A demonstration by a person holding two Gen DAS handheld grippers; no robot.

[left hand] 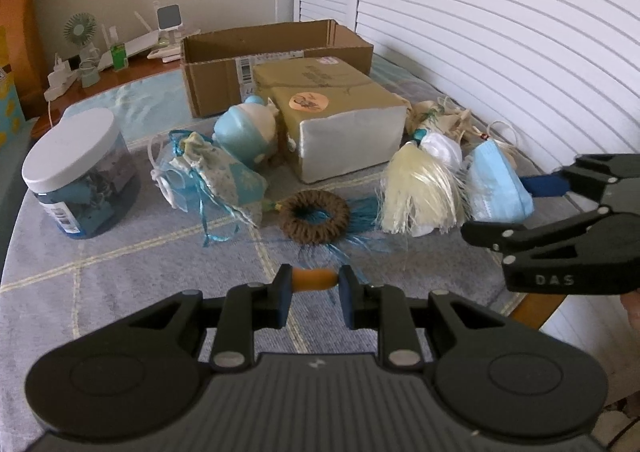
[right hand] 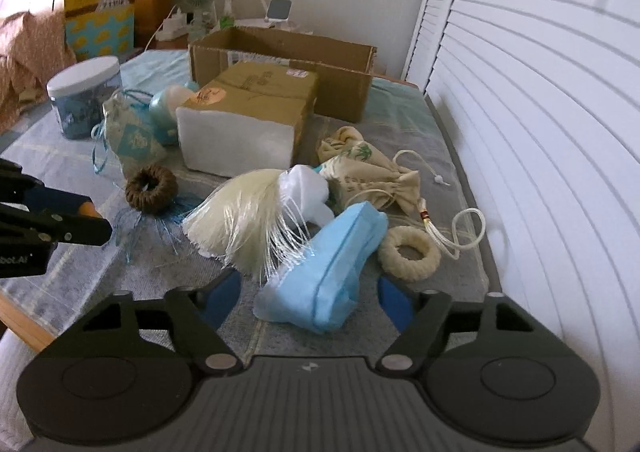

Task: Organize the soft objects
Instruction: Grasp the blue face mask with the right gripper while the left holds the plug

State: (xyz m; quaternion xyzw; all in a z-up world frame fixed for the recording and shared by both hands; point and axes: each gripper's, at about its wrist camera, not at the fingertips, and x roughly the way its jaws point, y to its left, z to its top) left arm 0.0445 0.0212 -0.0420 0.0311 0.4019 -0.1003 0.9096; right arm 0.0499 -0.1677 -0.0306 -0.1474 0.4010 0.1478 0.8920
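At the bottom of the left wrist view, the left gripper is closed part-way, its blue pads pinching a small orange piece just above the grey cloth. At the bottom of the right wrist view, the right gripper is spread wide around the near end of a light blue face mask, not visibly touching it. Beyond lie a cream tassel, a brown woven ring, a cream ring at right and, at upper centre, an open cardboard box.

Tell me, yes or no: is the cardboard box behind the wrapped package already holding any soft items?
Cannot tell: the cardboard box stands open, but its floor is hidden behind its front wall.
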